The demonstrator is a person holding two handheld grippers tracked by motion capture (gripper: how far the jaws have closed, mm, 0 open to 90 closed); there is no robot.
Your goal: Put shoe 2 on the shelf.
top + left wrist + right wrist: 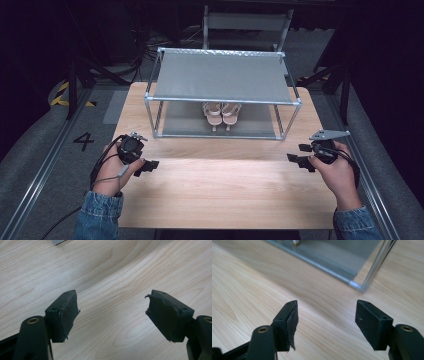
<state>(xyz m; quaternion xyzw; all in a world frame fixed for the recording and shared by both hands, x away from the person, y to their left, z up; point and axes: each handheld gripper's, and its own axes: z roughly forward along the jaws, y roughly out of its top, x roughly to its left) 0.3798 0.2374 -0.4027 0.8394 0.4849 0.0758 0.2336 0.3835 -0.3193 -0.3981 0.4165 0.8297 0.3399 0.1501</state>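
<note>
- While both forearms in blue denim sleeves come in from the near edge, the light wooden table [225,190] is seen bare between the two hands.
- The left gripper [150,165] is held low over the table's near left part, its jaws pointing toward the middle; in the left gripper view [112,315] its jaws are spread apart with only wood grain between them.
- The right gripper [299,156] is held near the table's right edge, pointing inward; in the right gripper view [327,320] its jaws are parted, nothing gripped.
- Further back, the two-tier metal-framed rack with grey shelves [220,80] is set on the far half of the table; its corner post [377,265] is seen just ahead of the right gripper.
- The pair of pale pink heeled sandals [222,114] is placed side by side on the rack's lower shelf, near its middle, well apart from both grippers.
</note>
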